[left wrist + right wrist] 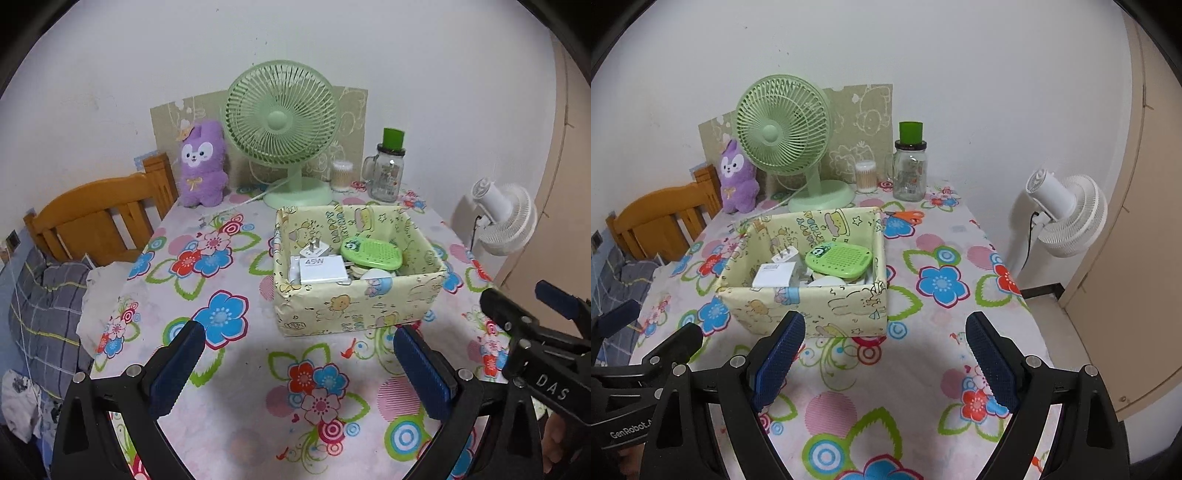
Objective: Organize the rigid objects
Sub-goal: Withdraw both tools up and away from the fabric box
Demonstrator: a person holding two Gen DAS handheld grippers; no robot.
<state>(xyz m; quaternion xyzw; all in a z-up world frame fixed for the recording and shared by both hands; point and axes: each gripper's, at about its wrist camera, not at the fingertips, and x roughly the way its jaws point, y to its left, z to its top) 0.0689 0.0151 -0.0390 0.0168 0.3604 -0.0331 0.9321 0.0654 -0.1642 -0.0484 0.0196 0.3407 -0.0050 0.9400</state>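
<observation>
A pale yellow cartoon-print box [354, 310] [812, 310] stands on the flowered table. It holds a white 45W charger [321, 271] [774, 275], a white plug [314, 251] [785, 254], a green perforated case [371, 253] [838, 260] and other small items. Orange-handled scissors [905, 216] lie on the cloth behind the box. My left gripper [295, 365] is open and empty, in front of the box. My right gripper [886, 358] is open and empty, also in front of the box. The right gripper also shows in the left wrist view [532, 306].
At the back stand a green desk fan [282, 144] [786, 144], a purple plush [201, 166] [737, 181], a cotton-swab tub [341, 175] [866, 177] and a glass jar with a green lid [388, 170] [910, 166]. A wooden chair [99, 218] is left, a white floor fan [1067, 218] right.
</observation>
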